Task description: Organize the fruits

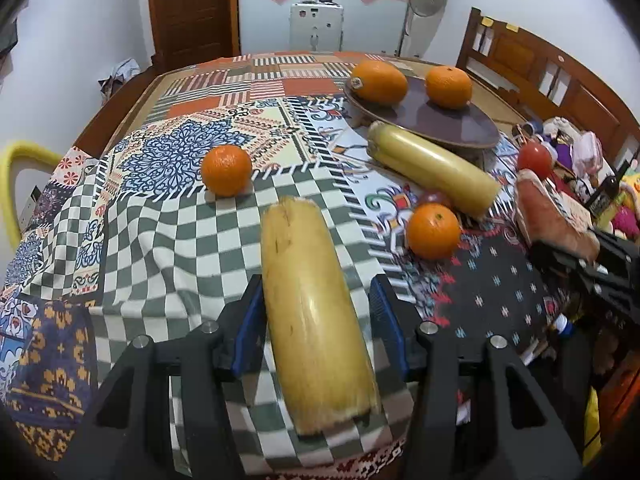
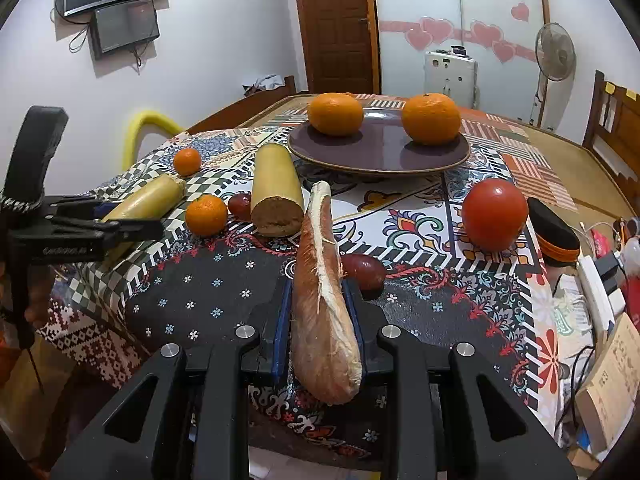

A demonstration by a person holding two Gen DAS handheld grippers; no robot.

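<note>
Left gripper: the left gripper (image 1: pixel 316 320) is seen low in the left wrist frame, its blue pads set on either side of a long yellow cylindrical fruit piece (image 1: pixel 312 312); the left pad touches it, a small gap shows at the right pad, so a firm grip cannot be confirmed.
Right gripper: the right gripper (image 2: pixel 320 328) is closed on a reddish-brown peeled stalk piece (image 2: pixel 324 304), held at centre bottom of the right wrist frame.
Plate: a dark purple oval plate (image 2: pixel 380 152) sits at upper centre, with two large oranges (image 2: pixel 336 114) (image 2: pixel 431 118) on it.
Cloth: a patterned patchwork tablecloth (image 1: pixel 168 216) is spread under everything.
Loose fruit: a second yellow cylinder (image 2: pixel 276 192), two small oranges (image 2: pixel 206 215) (image 2: pixel 187 161) and a red round tomato (image 2: pixel 495 214) lie off the plate.
</note>
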